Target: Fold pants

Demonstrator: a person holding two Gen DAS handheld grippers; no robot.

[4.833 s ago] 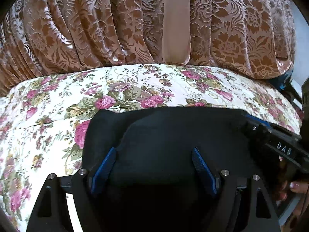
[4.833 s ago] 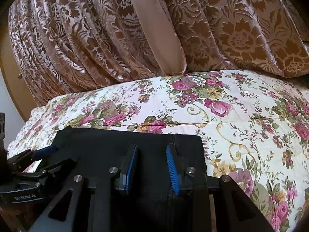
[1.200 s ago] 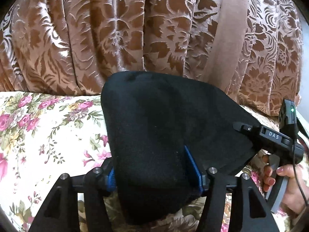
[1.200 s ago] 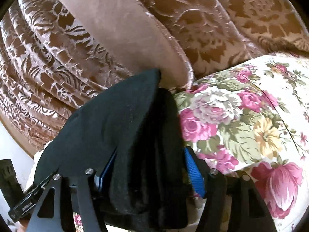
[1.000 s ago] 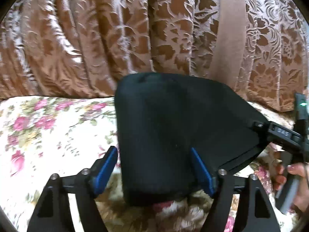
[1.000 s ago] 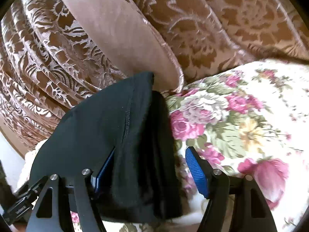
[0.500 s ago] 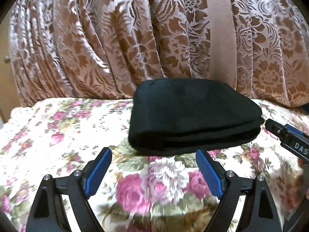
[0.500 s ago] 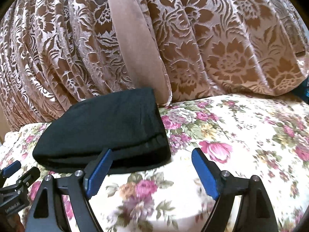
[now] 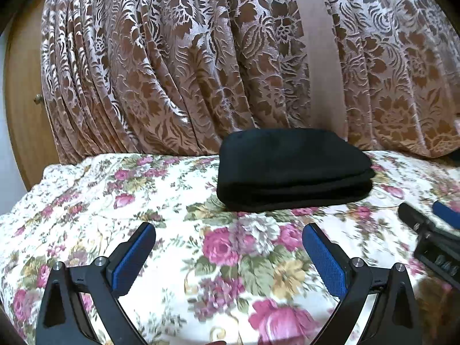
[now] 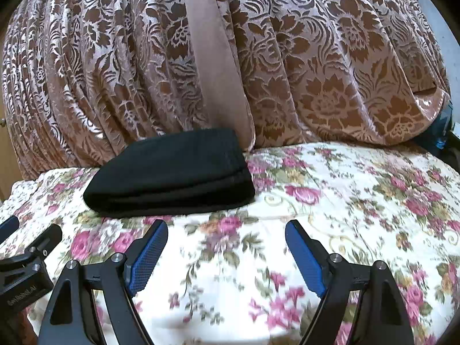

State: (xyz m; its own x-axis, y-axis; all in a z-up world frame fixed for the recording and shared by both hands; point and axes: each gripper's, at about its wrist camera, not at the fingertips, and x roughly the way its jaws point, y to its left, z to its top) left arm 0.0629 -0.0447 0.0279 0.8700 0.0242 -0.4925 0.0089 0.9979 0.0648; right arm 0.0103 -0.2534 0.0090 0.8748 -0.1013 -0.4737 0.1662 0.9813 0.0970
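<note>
The folded black pants [image 9: 293,169] lie in a flat stack at the far edge of the bed [image 9: 86,201], their back side right against the brown patterned curtain [image 9: 172,72] that hangs along that edge. Between the stack and my 2 grippers there is a bare stretch of flowered bedspread, with more open spread toward the left edge and the right edge [image 10: 402,195]. My left gripper [image 9: 228,247] hangs over the near part of the bed with its blue pads [image 9: 132,258] wide apart and opening further, nothing between them. My right gripper [image 10: 225,244] is also spread, empty, just beside the left one; each shows at the rim of the other's view. A plain beige band [image 10: 215,57] runs down the curtain behind the pants. A wooden door [image 9: 23,86] stands past the far left corner, and something dark and blue [image 10: 442,135] sits past the far right corner; I cannot tell what it is.
</note>
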